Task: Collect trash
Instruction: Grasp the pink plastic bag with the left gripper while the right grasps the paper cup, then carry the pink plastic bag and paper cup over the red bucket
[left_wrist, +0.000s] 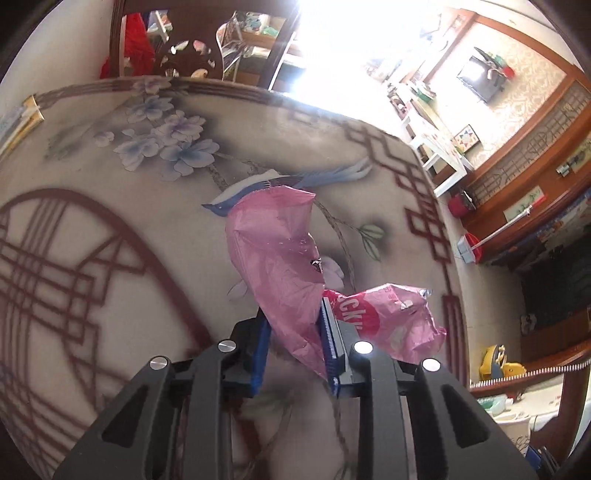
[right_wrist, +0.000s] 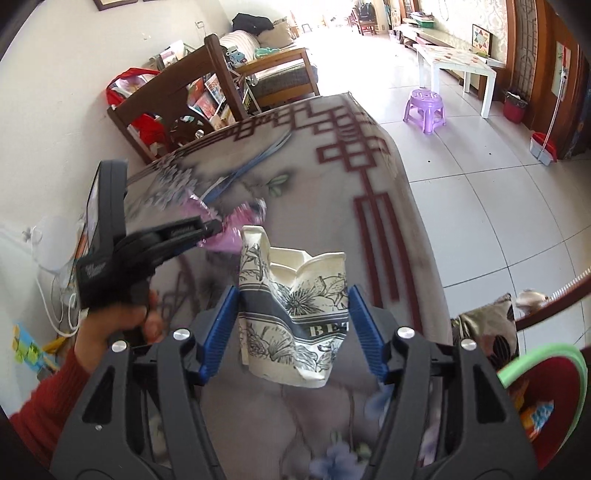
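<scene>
At frame centre, the left hand-held gripper (left_wrist: 293, 334) pinches a pink wrapper (left_wrist: 280, 258); the right hand-held gripper (right_wrist: 291, 325) clamps a crushed paper cup (right_wrist: 295, 317) above the counter (right_wrist: 369, 229).

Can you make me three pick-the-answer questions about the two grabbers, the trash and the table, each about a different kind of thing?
1. Where is the crumpled paper cup?
A. between the right gripper jaws
B. on the purple stool
C. on the floor

2. What colour is the wrapper in the left gripper?
A. green
B. pink
C. yellow

3. How does the left gripper stand?
A. wide open over the bare tablecloth
B. shut on the wrapper
C. shut on the cup

Answers:
1 A: the cup sits between the two blue pads, both touching its sides.
2 B: the crinkled plastic is pink, with a red patch bearing white letters.
3 B: its blue pads pinch the plastic from both sides.
</scene>
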